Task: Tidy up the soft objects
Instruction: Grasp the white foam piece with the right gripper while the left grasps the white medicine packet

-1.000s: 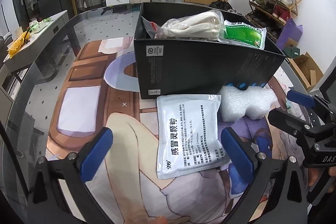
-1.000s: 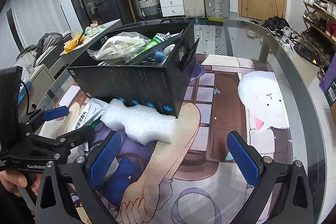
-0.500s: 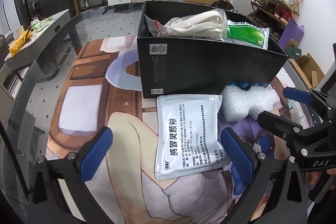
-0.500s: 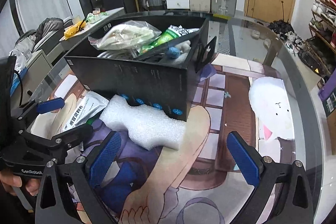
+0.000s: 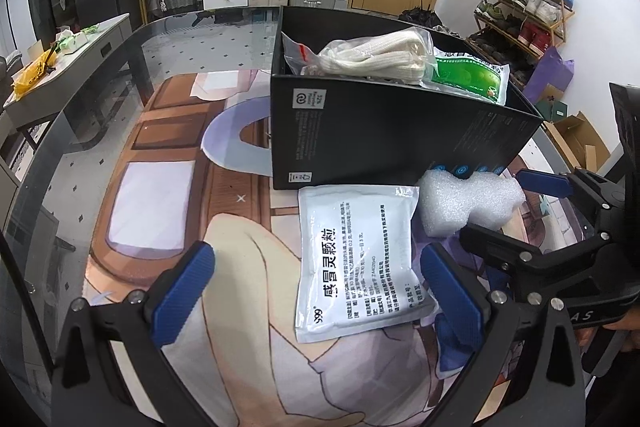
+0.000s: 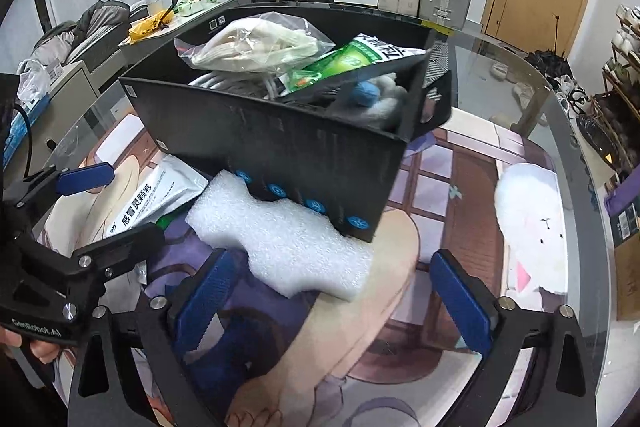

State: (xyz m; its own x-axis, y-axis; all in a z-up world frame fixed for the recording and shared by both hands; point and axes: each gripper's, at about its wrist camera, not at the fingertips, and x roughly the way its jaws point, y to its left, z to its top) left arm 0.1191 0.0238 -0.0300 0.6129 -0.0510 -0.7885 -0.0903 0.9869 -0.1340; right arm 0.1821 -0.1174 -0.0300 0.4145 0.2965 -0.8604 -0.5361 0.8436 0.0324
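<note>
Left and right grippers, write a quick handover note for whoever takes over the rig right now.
Left gripper: open, empty, low over the white medicine pouch.
Right gripper: open, empty, closing in on the white foam piece.
Both items lie on the mat against the front of the black box.
Done: bagged white cloth, green packet and a blue-and-white plush already sit in the box.
Left: grasp the pouch and the foam, then drop both into the box.
</note>
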